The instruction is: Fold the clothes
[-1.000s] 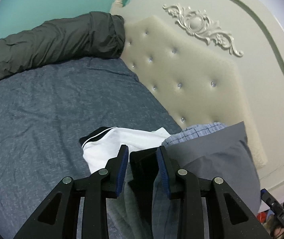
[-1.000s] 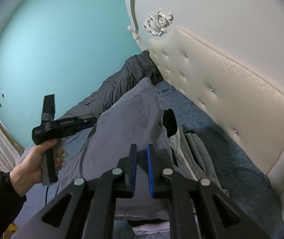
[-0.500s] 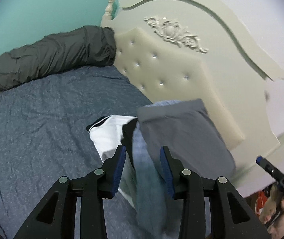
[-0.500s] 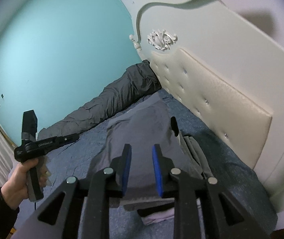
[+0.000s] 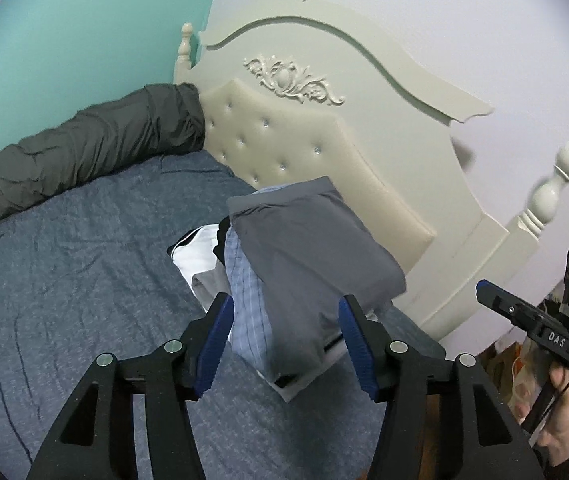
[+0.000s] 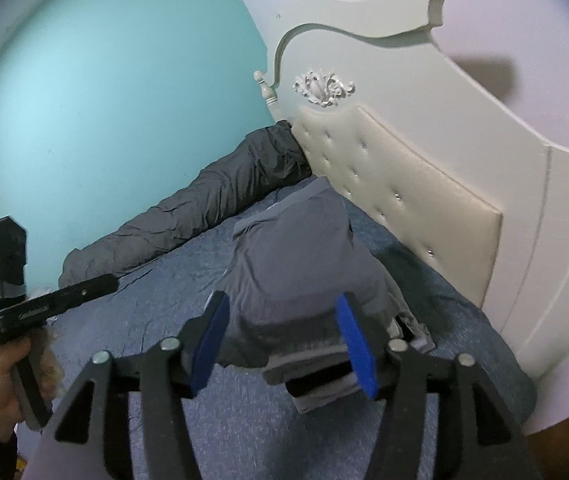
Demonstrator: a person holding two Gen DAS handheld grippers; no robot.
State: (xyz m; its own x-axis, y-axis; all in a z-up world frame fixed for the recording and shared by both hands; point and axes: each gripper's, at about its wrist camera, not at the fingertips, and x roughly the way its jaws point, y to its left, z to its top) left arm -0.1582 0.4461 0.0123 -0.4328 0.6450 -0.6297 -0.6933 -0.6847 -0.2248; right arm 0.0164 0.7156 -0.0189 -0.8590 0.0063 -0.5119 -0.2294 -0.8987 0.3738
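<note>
Both tools are held apart-jawed above the bed (image 5: 64,280): the left gripper (image 5: 284,342) and the right gripper (image 6: 284,344) have just been opening, and nothing is pinched between the blue pads. The folded grey garment (image 5: 308,248) is left atop the stack of folded clothes (image 5: 244,280) beside the headboard (image 5: 324,168), probably so that the finished pile is kept clear of the working area.

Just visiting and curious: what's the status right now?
Both grippers, left and right, open, empty, jaws just opened. Grey folded garment tops the clothes stack on bed. Nothing in the way.
</note>
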